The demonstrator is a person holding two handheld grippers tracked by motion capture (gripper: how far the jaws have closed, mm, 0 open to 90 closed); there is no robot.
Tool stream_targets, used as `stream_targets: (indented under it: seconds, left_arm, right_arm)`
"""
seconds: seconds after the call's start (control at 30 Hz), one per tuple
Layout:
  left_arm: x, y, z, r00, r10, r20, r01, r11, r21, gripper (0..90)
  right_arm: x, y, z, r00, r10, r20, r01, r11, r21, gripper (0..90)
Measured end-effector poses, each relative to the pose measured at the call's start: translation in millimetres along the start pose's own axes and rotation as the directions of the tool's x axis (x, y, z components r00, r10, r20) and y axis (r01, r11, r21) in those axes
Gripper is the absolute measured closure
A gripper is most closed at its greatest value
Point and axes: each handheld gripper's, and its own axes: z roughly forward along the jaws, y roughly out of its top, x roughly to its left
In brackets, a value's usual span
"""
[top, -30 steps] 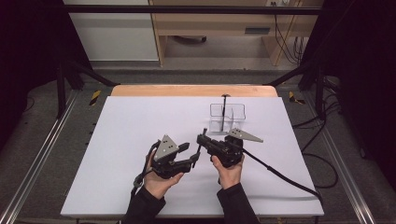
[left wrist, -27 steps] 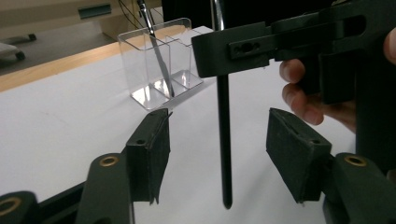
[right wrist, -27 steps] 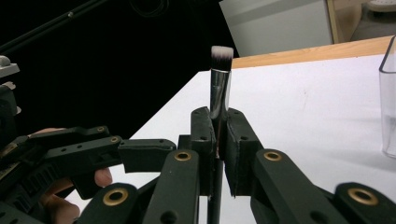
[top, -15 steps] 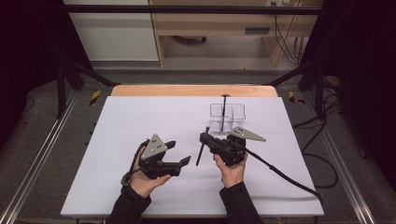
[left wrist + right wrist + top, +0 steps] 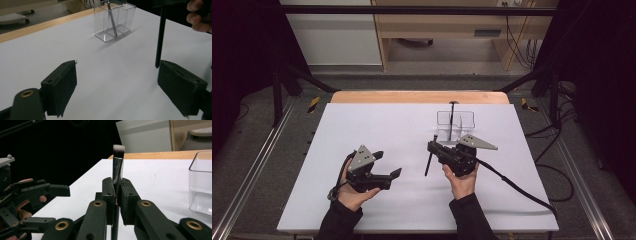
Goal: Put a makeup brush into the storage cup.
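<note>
- High view: a white table (image 5: 377, 125) before a dark room. Using the clear organiser (image 5: 455, 124) as landmark, the right gripper (image 5: 435, 148) sits just in front of it, clamped on a makeup brush (image 5: 429, 161); the left gripper (image 5: 387, 165) is well off to its left.
- Left gripper view: its jaws have just been opening, nothing between them; the brush handle (image 5: 160, 37) hangs nearer than the organiser (image 5: 113, 21).
- Right gripper view: jaws pinch the ferrule (image 5: 117, 171), bristles up. Best to keep the brush upright, carry it over an empty compartment, and lower before letting go.
</note>
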Motion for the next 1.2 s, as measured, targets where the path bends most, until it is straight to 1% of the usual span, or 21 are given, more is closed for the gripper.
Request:
stream_targets:
  seconds: [0.13,0.23,0.27,0.37,0.57,0.7,0.87,0.9,0.93,1.03,1.2]
  left_arm:
    - [7.5,-6.0,-5.3,0.9996,-0.017,-0.021,0.017,0.9998,0.005,13.6]
    - [10.8,-8.2,-7.5,0.9994,-0.022,-0.027,0.023,0.9997,0.009,12.7]
    - [13.7,-9.9,-9.3,0.999,-0.03,-0.034,0.031,0.9995,0.008,12.4]
    - [17.4,-12.5,-11.8,0.9984,-0.037,-0.042,0.037,0.9993,0.008,11.7]
    - [24.5,-20.2,-15.4,0.997,-0.046,-0.062,0.047,0.9987,0.02,10.9]
    - [26.1,-22.0,-17.9,0.9967,-0.046,-0.067,0.047,0.9987,0.021,10.6]
    - [30.0,-24.7,-18.7,0.9954,-0.056,-0.078,0.058,0.998,0.023,10.5]
    - [30.5,-25.1,-18.5,0.9951,-0.06,-0.078,0.062,0.9978,0.023,10.5]
    - [30.5,-25.1,-18.5,0.9951,-0.06,-0.078,0.062,0.9978,0.023,10.4]
    - [32.6,-26.3,-18.4,0.9942,-0.067,-0.084,0.069,0.9973,0.026,10.4]
    - [33.1,-26.8,-18.3,0.9942,-0.065,-0.086,0.068,0.9973,0.028,10.3]
  right_arm:
    - [-1.4,2.5,-1.6,0.9999,-0.016,0.004,0.016,1.0,0.002,83.8]
    - [-2.4,4.5,-3.1,0.9995,-0.029,0.011,0.029,1.0,0.001,83.8]
    - [-3.1,6.5,-4.7,0.9991,-0.04,0.013,0.04,0.999,-0.006,83.8]
    - [-4.4,9.4,-6.1,0.9988,-0.045,0.018,0.045,0.999,-0.014,83.8]
    - [-9.7,16.6,-8.9,0.9964,-0.071,0.047,0.072,0.997,-0.022,83.8]
    - [-12.7,20.4,-9.4,0.9954,-0.073,0.062,0.074,0.997,-0.024,83.8]
    - [-17.8,26.4,-10.5,0.993,-0.084,0.083,0.087,0.996,-0.036,83.8]
    - [-19.5,28.3,-11.0,0.9919,-0.086,0.094,0.09,0.995,-0.037,83.8]
    - [-19.5,28.3,-11.0,0.9919,-0.086,0.094,0.09,0.995,-0.037,83.8]
    - [-23.9,32.9,-11.3,0.99,-0.084,0.113,0.09,0.995,-0.044,83.8]
    - [-30.6,39.2,-10.9,0.9879,-0.077,0.135,0.085,0.995,-0.054,83.8]
